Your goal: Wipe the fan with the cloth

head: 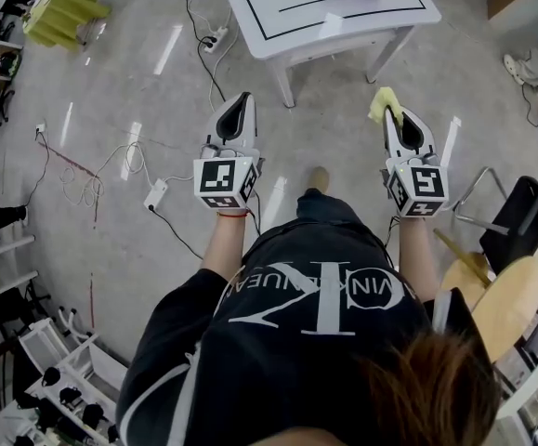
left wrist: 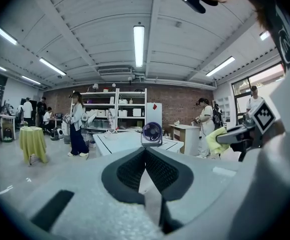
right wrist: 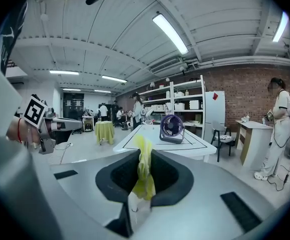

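Ref. landmark: the white table (head: pixel 338 28). The fan (right wrist: pixel 172 128) stands upright on the table top, inside the black line marked there, with its grille turned toward the person's side. Nothing touches it. The person stands short of the table's near edge, with both grippers held out roughly level and pointing at the table, well apart from the fan.

Right gripper (head: pixel 394 114): jaws clamped tight on the yellow cloth (right wrist: pixel 143 176). The cloth is pinched through its middle, so a bunched fold sticks out past the tips toward the table and a tail hangs below. Judgement: it is gripped that way so the soft free end, not the hard jaws, meets the grille and housing.

Left gripper (head: pixel 244 100): jaws fully together, nothing between them. It is carried beside the right one, equally short of the table. Judgement: it is kept free to steady the fan, a light thing likely to slide or tip on the smooth top under a wiping push.

Task state, as judged: wiping has not begun. The cloth is in hand, and the approach to the table is the current step. Next, the cloth has to be brought to the fan's front with light pressure.
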`<state>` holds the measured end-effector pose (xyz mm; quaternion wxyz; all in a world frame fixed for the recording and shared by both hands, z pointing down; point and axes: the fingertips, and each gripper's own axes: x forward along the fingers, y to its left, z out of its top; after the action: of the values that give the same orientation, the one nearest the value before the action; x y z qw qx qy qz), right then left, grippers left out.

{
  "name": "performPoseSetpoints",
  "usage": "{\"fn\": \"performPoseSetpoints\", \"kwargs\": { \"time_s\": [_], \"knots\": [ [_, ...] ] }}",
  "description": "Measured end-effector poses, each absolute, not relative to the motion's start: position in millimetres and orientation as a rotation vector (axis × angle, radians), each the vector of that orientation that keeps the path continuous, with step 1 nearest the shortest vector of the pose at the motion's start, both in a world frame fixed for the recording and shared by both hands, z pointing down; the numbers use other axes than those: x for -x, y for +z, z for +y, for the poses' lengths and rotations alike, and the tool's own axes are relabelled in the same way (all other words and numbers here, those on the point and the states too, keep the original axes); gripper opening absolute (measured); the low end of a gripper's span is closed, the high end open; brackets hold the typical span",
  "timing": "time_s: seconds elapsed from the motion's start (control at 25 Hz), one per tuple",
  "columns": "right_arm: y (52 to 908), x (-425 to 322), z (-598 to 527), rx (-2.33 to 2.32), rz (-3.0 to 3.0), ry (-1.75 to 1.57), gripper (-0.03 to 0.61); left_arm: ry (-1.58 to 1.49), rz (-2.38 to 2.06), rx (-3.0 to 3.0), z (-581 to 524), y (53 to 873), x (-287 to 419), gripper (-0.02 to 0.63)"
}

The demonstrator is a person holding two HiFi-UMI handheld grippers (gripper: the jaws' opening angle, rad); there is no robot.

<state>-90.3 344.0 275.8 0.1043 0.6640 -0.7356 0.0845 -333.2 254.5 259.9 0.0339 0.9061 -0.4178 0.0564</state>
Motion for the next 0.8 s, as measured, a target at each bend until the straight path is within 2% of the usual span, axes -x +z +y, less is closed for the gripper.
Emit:
{"fn": "performPoseSetpoints", "kwargs": {
  "time_s": [0.36, 0.8],
  "knots": [
    [273, 58, 279, -1.959, -2.175, 0.236, 0.044, 0.165, -1.232, -2.834, 190, 252, 285, 0.011],
    [286, 55, 233, -1.953, -2.167, 0.291, 0.044, 0.264, -1.158, -2.842, 142, 266, 272, 0.011]
  ]
}}
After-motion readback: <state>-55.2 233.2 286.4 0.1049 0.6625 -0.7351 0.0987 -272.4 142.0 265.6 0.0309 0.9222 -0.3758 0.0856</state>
